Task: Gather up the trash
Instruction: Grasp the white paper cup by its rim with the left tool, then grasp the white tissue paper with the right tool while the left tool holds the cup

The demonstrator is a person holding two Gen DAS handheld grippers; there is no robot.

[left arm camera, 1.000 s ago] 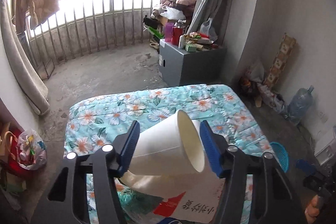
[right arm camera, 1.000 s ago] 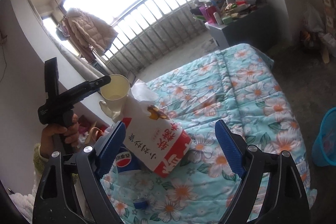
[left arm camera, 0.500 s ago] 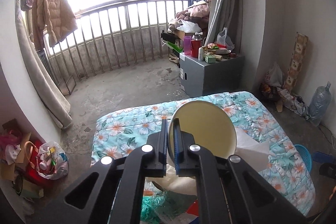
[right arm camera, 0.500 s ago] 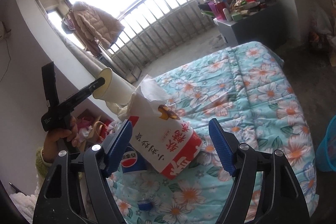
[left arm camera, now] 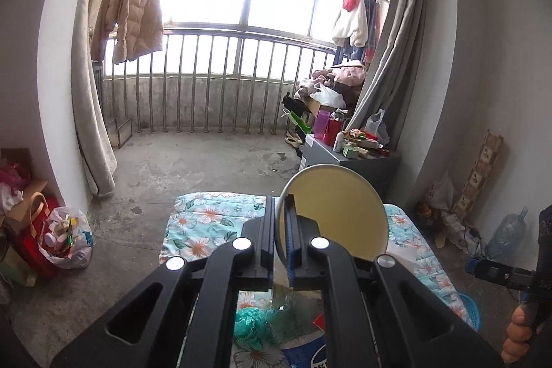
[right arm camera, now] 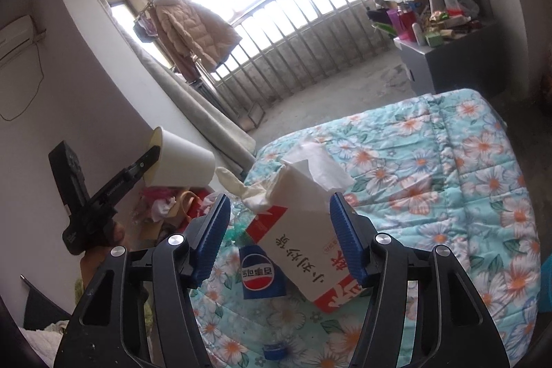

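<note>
My left gripper (left arm camera: 282,230) is shut on the rim of a white paper cup (left arm camera: 334,212), held up off the bed. The right wrist view shows that cup (right arm camera: 183,161) tilted at the left, above the bedside. My right gripper (right arm camera: 281,237) hangs over a white and red tissue pack (right arm camera: 303,250) on the floral quilt (right arm camera: 448,178). Its jaws are closing with the pack between them, and the blue pads (right arm camera: 214,237) show no press on it. A Pepsi bottle (right arm camera: 262,275), a white glove (right arm camera: 241,188) and a blue cap (right arm camera: 276,350) lie by the pack.
Crumpled green plastic (left arm camera: 255,330) lies on the bed under my left gripper. A blue basket (left arm camera: 469,309) stands on the floor right of the bed. A grey cabinet (left arm camera: 345,164) with bottles stands beyond it. Bags (left arm camera: 65,237) sit on the floor at the left.
My left gripper has shut on the cup's rim and carried it up and away from the bed. My right gripper's jaws have narrowed around the tissue pack and come closer to it.
</note>
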